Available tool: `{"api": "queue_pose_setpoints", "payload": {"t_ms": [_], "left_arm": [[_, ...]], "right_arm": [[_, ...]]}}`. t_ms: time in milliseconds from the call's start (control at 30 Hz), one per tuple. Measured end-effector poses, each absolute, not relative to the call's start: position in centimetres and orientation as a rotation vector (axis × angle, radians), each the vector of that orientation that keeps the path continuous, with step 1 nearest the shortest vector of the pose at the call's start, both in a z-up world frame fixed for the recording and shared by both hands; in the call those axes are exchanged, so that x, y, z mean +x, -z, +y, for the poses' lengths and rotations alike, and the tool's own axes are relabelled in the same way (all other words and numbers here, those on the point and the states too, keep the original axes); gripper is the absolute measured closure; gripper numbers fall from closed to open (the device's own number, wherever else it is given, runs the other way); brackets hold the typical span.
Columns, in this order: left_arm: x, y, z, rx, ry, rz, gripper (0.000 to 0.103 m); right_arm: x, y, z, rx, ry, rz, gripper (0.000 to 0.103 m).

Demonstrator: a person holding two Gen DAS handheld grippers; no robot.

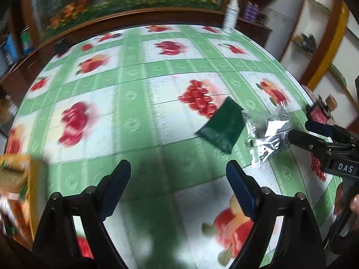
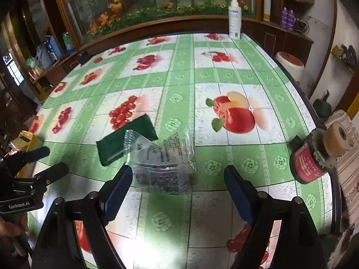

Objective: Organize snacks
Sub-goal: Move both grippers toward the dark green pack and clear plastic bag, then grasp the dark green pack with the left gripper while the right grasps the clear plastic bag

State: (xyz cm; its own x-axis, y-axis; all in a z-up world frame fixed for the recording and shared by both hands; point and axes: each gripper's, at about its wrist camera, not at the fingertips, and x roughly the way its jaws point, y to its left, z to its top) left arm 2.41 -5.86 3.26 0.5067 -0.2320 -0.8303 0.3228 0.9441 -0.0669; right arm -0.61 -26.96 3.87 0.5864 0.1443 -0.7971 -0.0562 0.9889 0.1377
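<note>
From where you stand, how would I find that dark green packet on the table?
Start at the fruit-print tablecloth and find the printed bunch of red cherries left of the big red apples. The dark green packet lies flat just below those cherries. Its zigzag-cut ends and solid, opaque colour set it apart from the clear crinkly bag overlapping its right side.

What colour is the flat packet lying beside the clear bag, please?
Dark green packet, clearest in the right wrist view.

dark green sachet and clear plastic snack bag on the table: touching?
Touching. In the right wrist view the clear plastic snack bag overlaps the dark green sachet, its top edge lying across it; the left wrist view shows them abutting too.
</note>
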Motion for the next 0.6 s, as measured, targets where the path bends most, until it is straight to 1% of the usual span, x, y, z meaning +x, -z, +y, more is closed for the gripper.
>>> {"api": "queue_pose_setpoints", "payload": {"t_ms": [167,467,600], "left_arm": [[4.6,-2.3,-8.8,0.171,0.408,1.000,0.016],[7.1,-0.5,-12.5,0.300,0.560,1.038,0.016],[7.8,-0.3,-13.1,0.284,0.608,1.033,0.016]], "right_arm": [[-0.9,-3.1,-28.5,0.181,-0.122,0.952,0.019],[-1.5,-2.9,-29.2,0.193,-0.117,0.956,0.019],[-1.2,-3.0,-29.0,0.188,-0.125,0.956,0.019]]}}
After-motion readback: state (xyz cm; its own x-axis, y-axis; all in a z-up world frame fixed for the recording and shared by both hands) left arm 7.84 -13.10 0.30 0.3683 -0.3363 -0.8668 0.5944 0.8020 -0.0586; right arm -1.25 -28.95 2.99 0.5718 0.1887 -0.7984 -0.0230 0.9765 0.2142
